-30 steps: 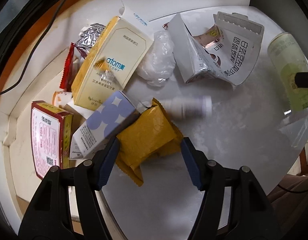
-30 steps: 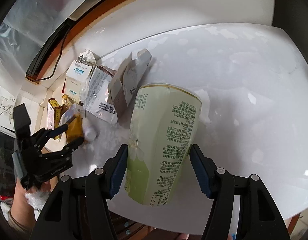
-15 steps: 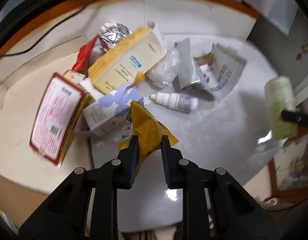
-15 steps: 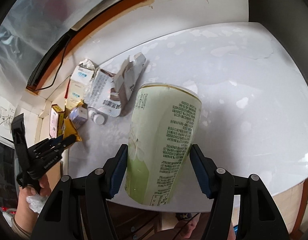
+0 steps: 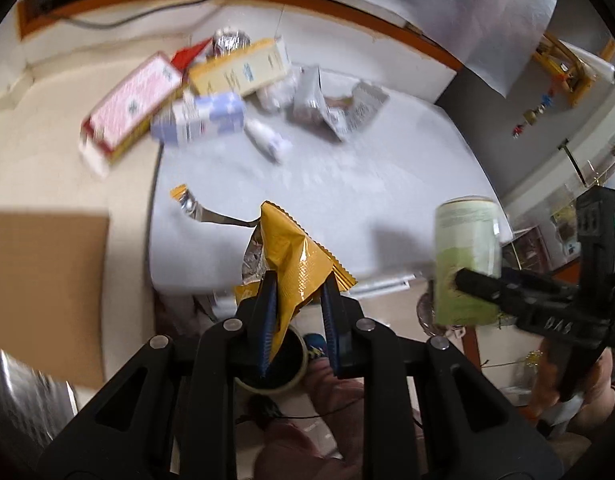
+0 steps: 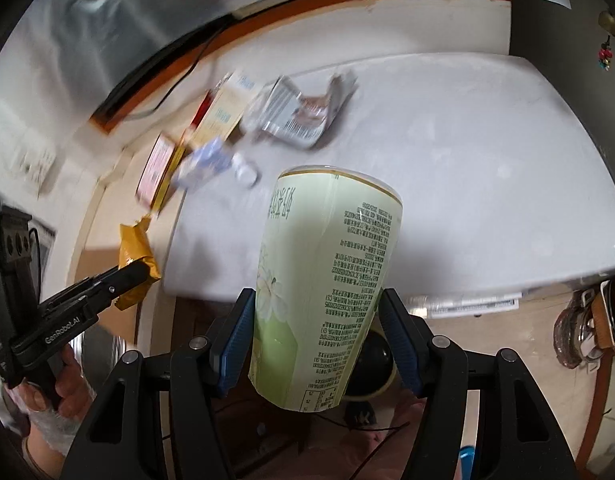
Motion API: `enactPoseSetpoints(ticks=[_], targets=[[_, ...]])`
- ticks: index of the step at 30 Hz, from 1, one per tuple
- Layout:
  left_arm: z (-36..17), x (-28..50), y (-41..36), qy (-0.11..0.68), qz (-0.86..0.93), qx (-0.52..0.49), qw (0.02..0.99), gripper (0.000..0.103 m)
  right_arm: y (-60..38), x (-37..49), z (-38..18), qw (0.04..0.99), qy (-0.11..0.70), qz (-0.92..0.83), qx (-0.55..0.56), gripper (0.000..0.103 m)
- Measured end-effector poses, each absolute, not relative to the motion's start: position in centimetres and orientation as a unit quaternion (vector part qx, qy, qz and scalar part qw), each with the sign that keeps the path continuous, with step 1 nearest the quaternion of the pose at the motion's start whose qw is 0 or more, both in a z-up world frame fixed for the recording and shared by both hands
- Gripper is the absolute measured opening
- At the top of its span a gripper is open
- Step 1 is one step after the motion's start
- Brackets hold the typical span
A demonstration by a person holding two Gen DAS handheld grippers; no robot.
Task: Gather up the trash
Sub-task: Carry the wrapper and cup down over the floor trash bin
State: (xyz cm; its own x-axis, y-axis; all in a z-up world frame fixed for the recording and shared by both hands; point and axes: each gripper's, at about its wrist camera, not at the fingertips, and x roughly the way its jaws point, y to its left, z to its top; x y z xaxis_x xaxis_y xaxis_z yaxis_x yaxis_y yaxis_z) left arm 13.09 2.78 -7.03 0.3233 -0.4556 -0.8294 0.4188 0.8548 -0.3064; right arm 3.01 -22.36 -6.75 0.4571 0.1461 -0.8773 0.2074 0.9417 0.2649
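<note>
— Tongs, what are they holding?
— I have the left gripper (image 5: 295,292) clamped on the yellow wrapper (image 5: 295,258), off the white table (image 5: 347,184). My right gripper (image 6: 315,334) squeezes the green can (image 6: 327,280), past the table's near edge.

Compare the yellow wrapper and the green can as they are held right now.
The yellow wrapper is flat, crinkled foil; the green can is a rigid printed cylinder. The left gripper pinches the wrapper nearly shut; the right gripper spans the can wide. Both are lifted off the table.
</note>
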Motion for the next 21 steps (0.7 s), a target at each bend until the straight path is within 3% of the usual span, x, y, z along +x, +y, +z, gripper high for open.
enactPoseSetpoints(ticks=[13, 16, 21], targets=[[-21.6, 4.4, 1.0, 0.623, -0.204, -0.034, 0.754, 0.018, -17.6, -1.8, -17.7, 0.772, 0.628, 0.022, 0.098, 0.062], [-26.6, 3.7, -0.4, 0.637, -0.172, -0.025, 0.751, 0.018, -17.3, -2.5, -23.6, 0.757, 0.646, 0.034, 0.093, 0.062], [-39.3, 3.9, -1.9, 0.687, -0.126, -0.034, 0.715, 0.018, -18.6, -3.1, -34.6, 0.722, 0.682, 0.031, 0.111, 0.062]])
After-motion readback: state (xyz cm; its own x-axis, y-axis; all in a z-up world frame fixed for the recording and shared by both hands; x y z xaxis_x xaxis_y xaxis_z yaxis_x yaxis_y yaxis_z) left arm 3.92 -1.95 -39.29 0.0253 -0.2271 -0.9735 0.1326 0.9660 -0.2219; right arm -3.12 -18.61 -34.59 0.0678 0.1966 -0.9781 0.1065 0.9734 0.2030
